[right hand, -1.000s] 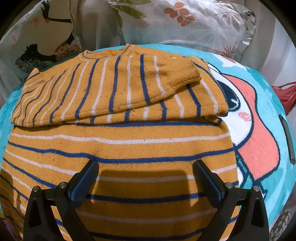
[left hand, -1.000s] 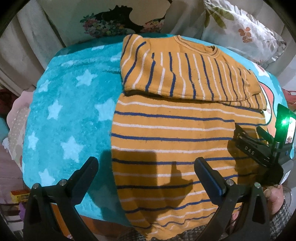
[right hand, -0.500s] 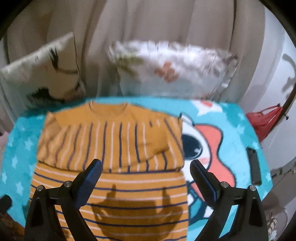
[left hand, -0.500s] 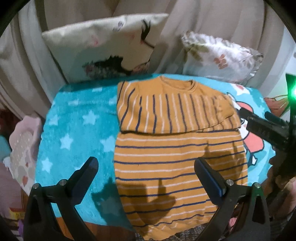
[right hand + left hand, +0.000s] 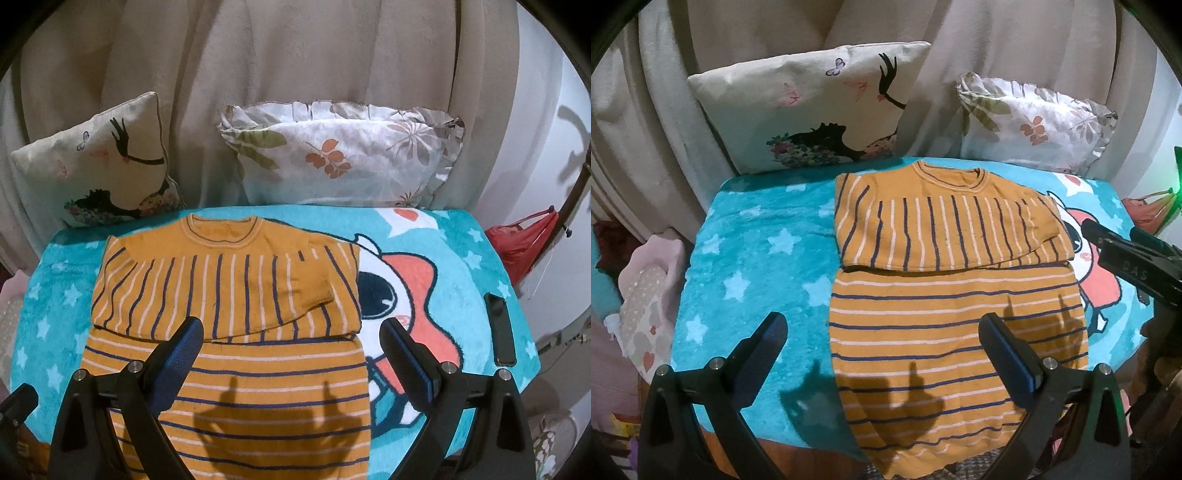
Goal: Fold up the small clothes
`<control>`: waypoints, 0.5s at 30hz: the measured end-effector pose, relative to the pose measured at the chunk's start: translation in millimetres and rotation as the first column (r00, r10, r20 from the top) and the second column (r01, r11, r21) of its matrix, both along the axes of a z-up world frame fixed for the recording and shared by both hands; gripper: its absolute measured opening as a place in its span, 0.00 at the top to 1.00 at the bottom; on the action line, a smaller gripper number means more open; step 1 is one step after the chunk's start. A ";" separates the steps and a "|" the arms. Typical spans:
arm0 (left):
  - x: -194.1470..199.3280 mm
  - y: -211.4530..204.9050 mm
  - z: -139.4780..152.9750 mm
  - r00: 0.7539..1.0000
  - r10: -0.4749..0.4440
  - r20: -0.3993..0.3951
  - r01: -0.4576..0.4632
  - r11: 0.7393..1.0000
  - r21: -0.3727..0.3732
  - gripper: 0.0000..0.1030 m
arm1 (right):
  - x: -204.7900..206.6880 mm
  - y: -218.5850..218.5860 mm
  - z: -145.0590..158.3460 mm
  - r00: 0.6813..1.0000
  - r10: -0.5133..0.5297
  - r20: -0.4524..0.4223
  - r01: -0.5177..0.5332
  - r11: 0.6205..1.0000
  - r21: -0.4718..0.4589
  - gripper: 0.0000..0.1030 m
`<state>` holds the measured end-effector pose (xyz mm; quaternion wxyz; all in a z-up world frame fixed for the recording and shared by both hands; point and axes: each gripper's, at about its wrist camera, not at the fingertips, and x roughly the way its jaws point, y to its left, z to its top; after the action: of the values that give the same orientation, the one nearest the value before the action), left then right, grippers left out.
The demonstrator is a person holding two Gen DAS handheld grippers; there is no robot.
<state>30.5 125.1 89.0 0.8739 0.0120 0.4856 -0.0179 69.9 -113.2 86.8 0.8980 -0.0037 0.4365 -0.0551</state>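
Observation:
An orange sweater with blue and white stripes [image 5: 953,280] lies flat on a turquoise star blanket [image 5: 753,254]. Both sleeves are folded in across its chest. It also shows in the right wrist view [image 5: 229,295]. My left gripper [image 5: 882,339] is open and empty, held above the sweater's lower left part. My right gripper [image 5: 291,343] is open and empty, above the sweater's right side. The right gripper also shows at the right edge of the left wrist view [image 5: 1126,266].
Two cushions lean at the back: a cream one with a figure print [image 5: 820,110] and a leaf-print one [image 5: 340,155]. A dark phone-like object [image 5: 498,328] lies on the blanket's right edge. A red bag [image 5: 524,243] hangs beyond it.
Both grippers have pulled back and up from the sweater. The whole sweater, the blanket and the cushions now show. The sweater has not moved.

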 end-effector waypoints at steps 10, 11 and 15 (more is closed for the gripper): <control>0.5 3.8 -0.3 0.999 0.033 0.038 -0.035 0.997 0.074 0.00 | 1.7 5.9 -6.7 1.000 0.009 -0.020 -0.009 1.000 0.000 0.05; 0.8 4.7 -0.8 0.999 0.034 0.037 -0.037 0.997 0.075 0.00 | 2.0 7.2 -7.6 1.000 0.012 -0.022 -0.012 1.000 0.001 0.05; 1.8 6.4 -3.0 0.999 0.038 0.027 -0.039 0.997 0.068 0.00 | 2.3 11.0 -10.4 0.999 0.020 -0.030 -0.020 1.000 0.001 0.05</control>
<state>32.3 131.6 86.0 0.8795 0.0328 0.4746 0.0157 72.2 -102.2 76.4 0.8919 -0.0085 0.4497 -0.0460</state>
